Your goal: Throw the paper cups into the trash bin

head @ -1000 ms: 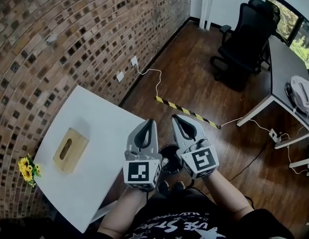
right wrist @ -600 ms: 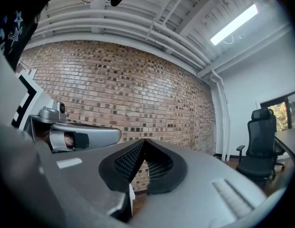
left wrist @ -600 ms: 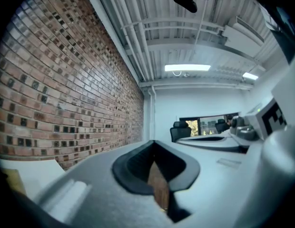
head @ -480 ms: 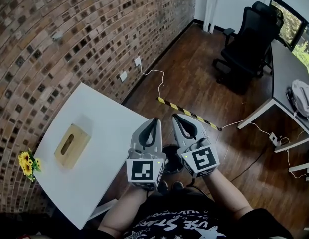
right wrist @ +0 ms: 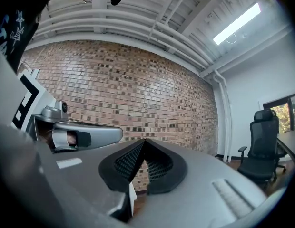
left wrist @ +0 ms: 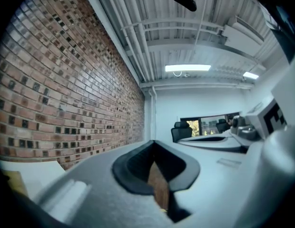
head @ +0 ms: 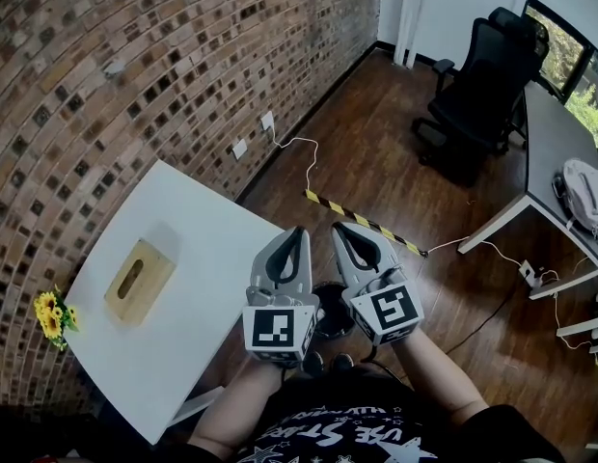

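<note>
Fingers (right wrist: 126, 164), black-lined and tapered, meet on left gripper (head: 297, 231), right gripper (head: 339, 228).

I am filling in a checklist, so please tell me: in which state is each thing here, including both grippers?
Left gripper: shut, empty.
Right gripper: shut, empty.
Bin: upright on the floor, top open.
Wooden box: flat on the table, slot up.
Office chair: upright, empty.

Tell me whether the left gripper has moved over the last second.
No. The left gripper still has its tip at the corner of the table, just as before.
</note>
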{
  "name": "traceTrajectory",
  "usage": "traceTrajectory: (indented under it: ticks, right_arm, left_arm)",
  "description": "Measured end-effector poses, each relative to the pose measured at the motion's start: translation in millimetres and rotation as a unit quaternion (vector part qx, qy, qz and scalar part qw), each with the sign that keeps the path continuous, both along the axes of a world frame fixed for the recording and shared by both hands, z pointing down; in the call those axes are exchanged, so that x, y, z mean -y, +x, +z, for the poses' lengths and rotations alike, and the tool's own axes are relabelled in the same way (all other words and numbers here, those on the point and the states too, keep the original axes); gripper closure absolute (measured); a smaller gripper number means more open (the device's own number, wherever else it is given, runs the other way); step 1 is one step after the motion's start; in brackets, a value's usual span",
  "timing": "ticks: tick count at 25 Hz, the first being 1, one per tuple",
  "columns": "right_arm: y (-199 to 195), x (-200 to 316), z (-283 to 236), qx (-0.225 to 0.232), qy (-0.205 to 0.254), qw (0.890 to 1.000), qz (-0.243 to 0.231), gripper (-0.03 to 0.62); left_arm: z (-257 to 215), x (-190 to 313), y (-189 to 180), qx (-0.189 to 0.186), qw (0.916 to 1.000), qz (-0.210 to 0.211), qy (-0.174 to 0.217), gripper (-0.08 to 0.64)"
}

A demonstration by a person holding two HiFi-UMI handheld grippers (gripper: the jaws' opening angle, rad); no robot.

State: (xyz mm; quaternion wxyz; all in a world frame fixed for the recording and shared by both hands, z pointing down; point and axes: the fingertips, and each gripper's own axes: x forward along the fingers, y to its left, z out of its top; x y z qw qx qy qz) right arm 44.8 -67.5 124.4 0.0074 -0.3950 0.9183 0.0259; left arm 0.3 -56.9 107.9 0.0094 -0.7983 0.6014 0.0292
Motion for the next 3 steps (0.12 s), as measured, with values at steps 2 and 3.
traceTrajectory:
  ticks: [2, 3]
  right_arm:
    - [-1.0, 0.0, 0.2, 0.0, 0.0, 1.0, -0.001, 0.584]
    - [-1.4, 0.1, 0.3, 0.0, 0.001, 1.0, -0.001, 0.584]
  left_arm:
    - [0.5, 0.5, -1.0, 0.0, 1.0, -0.001, 0.001, 0.555]
    - [0.8, 0.8, -1.3, 0.0, 1.0, -0.001, 0.002, 0.555]
